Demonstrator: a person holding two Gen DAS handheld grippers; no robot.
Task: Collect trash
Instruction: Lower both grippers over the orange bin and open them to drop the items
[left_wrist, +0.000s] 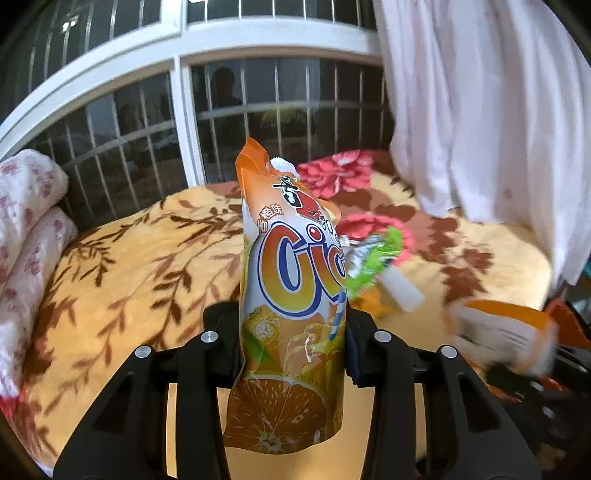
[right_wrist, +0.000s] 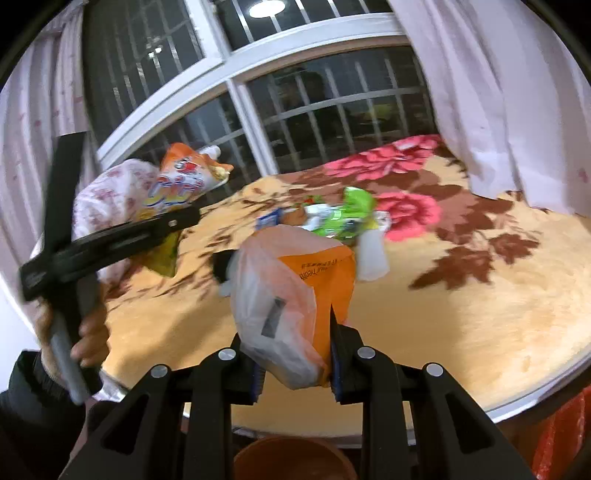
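My left gripper (left_wrist: 293, 354) is shut on an orange drink pouch (left_wrist: 291, 295), held upright above the bed; the pouch also shows at the left in the right wrist view (right_wrist: 184, 181). My right gripper (right_wrist: 295, 365) is shut on an orange and clear plastic bag (right_wrist: 291, 295), which shows blurred at the right in the left wrist view (left_wrist: 502, 332). More trash lies on the floral blanket (right_wrist: 461, 302): a green and silver wrapper (right_wrist: 343, 218), a small blue wrapper (right_wrist: 269, 219) and a white plastic piece (right_wrist: 373, 258).
A barred window (right_wrist: 332, 107) is behind the bed. White curtains (right_wrist: 509, 92) hang at the right. A folded floral quilt (left_wrist: 26, 236) lies at the left end of the bed. A brown bin rim (right_wrist: 291, 458) is below my right gripper.
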